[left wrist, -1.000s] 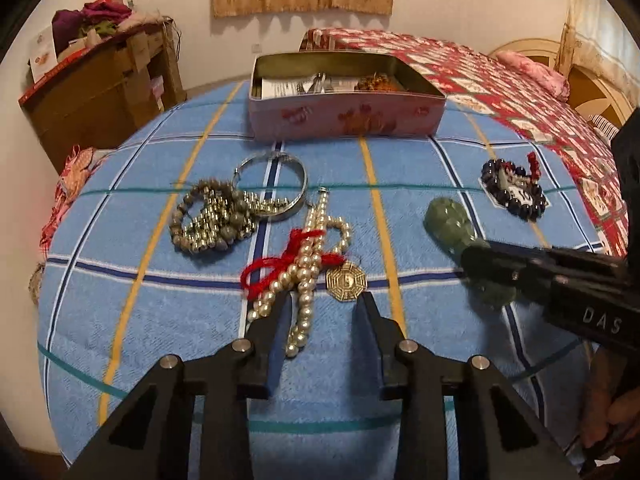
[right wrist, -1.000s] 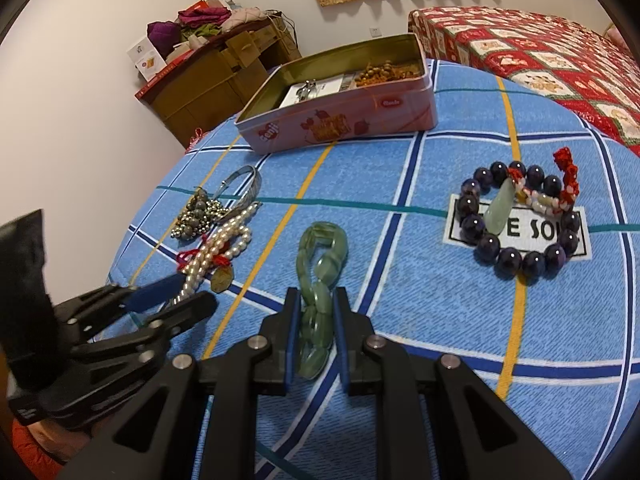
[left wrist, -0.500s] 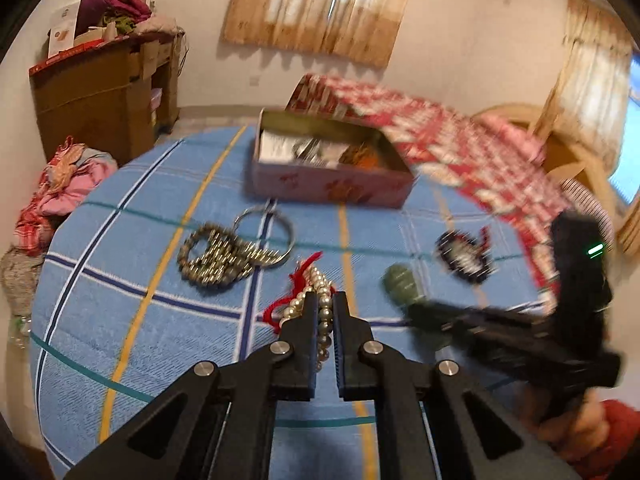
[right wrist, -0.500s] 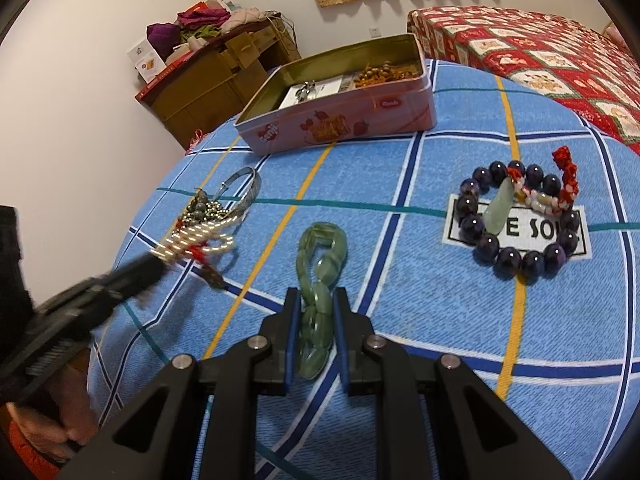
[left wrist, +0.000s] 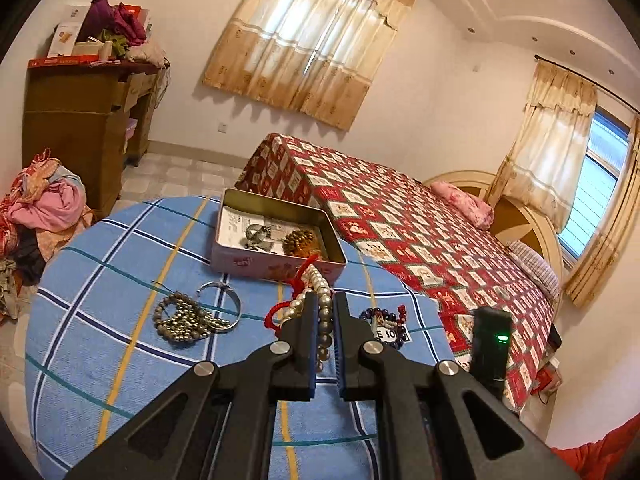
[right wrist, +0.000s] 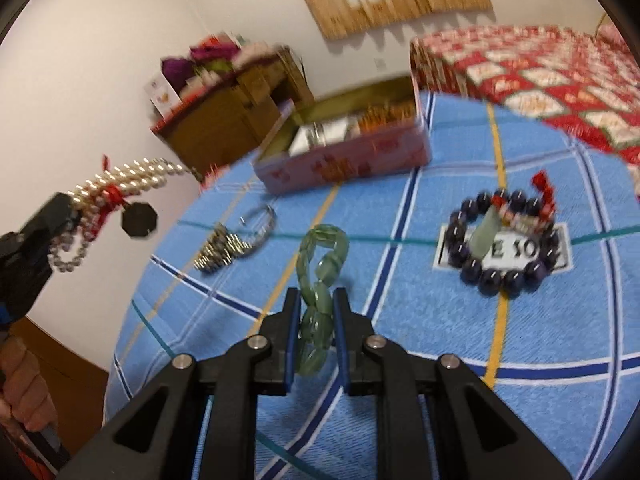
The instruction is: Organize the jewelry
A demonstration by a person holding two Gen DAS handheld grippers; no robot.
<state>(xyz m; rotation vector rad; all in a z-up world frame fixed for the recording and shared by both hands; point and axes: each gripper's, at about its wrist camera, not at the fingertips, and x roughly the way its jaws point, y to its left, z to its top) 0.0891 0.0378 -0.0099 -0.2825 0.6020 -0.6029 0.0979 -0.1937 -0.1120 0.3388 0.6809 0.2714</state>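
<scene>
My left gripper (left wrist: 323, 300) is shut on a pearl necklace (left wrist: 320, 286) with a red cord, held up in the air above the blue checked cloth. From the right wrist view the same necklace (right wrist: 132, 178) hangs from the left gripper (right wrist: 70, 206), with a dark octagonal pendant (right wrist: 139, 219) dangling. My right gripper (right wrist: 316, 300) is shut on a green jade link bracelet (right wrist: 320, 256), its far end just over the cloth. An open pink tin (left wrist: 276, 266) (right wrist: 348, 164) stands at the table's far side with some jewelry inside.
A grey bead bracelet (left wrist: 182, 318) and silver bangle (left wrist: 224, 300) lie left on the blue cloth (left wrist: 100, 280). A dark bead bracelet (right wrist: 504, 240) with red tassel lies right. Behind stand a red quilted bed (left wrist: 400, 220), a wooden cabinet (left wrist: 80, 120) and a clothes pile (left wrist: 40, 208).
The left gripper shut on the pearl necklace and lifted it off the cloth, tilting up. The right gripper, still shut on the jade bracelet, rose slightly.
</scene>
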